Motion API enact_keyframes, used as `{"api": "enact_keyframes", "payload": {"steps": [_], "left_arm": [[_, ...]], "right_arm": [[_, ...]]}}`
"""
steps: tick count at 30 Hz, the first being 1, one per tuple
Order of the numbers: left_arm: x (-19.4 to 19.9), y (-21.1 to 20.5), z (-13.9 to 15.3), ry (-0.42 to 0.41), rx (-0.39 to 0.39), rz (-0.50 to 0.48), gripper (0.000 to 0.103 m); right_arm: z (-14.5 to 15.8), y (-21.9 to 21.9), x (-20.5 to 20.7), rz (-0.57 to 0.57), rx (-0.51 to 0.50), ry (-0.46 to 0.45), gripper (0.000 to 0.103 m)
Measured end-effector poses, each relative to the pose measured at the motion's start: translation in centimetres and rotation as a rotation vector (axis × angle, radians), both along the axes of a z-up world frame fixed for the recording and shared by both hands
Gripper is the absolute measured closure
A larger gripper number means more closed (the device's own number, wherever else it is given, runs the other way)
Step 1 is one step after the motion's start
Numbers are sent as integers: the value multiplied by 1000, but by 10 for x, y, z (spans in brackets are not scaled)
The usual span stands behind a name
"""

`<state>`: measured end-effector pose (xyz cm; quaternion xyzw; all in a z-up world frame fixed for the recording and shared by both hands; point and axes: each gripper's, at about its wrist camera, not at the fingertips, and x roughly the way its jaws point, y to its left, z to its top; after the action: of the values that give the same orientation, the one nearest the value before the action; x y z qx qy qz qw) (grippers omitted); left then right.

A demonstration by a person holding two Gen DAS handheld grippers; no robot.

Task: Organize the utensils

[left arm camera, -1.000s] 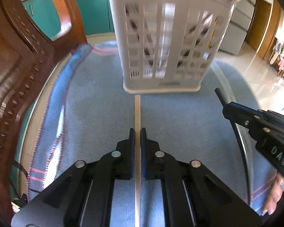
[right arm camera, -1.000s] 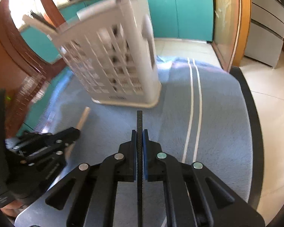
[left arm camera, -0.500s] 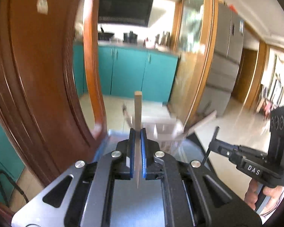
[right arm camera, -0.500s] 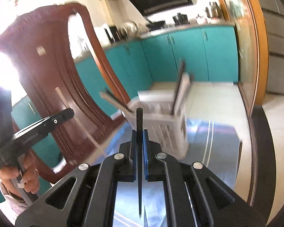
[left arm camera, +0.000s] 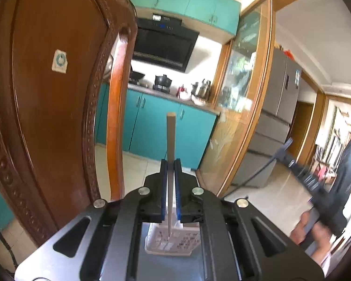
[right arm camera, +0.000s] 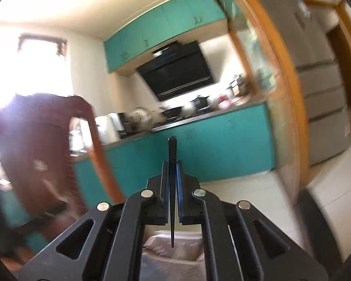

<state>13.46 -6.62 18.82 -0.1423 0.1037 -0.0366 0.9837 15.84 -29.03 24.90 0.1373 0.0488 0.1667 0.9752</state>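
Two grippers, left [left arm camera: 170, 164] and right [right arm camera: 172, 166], each hold one chopstick, wooden [left arm camera: 170, 140] and black [right arm camera: 172, 159], in clenched jaws above one white basket [left arm camera: 173, 241] in a teal-cabineted kitchen beside a carved wooden chair [left arm camera: 46, 93].

A carved wooden chair back [left arm camera: 46, 107] fills the left, with a small pale sticker [left arm camera: 59, 61] on it. Beyond stand teal lower cabinets [left arm camera: 152, 133] under a counter [left arm camera: 175, 96] carrying pots and a kettle. A black range hood [left arm camera: 161, 44] hangs below teal upper cabinets [left arm camera: 187, 2]. A wood-framed glass partition [left arm camera: 241, 98] stands beside a grey fridge [left arm camera: 280, 107]. The floor [left arm camera: 269, 201] is pale tile.
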Motion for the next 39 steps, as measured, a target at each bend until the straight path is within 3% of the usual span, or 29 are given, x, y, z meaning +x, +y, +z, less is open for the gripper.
{"api": "enact_keyframes", "payload": {"steps": [7,11,21,32,34,39], "left_arm": [[-1,13,-4,-69,-90,78,96],[22,6,-22,-21,-98,85,96],[70,-24,-69,86,-16,67,96],[89,-38,-87,154,50,49,96],[89,-39,-87,156,63,50,89],[80,-35,-90,157,66,46,78]], "right_arm": [[-40,22,37,19,-82,116,96],[-53,38,40,58,-125,148,96],[-67,55,43,67,-175,178,96],[-77,42,49,44,-161,227,96],[-77,39,49,44,-151,230,94],[-67,30,35,43,-114,184,67]]}}
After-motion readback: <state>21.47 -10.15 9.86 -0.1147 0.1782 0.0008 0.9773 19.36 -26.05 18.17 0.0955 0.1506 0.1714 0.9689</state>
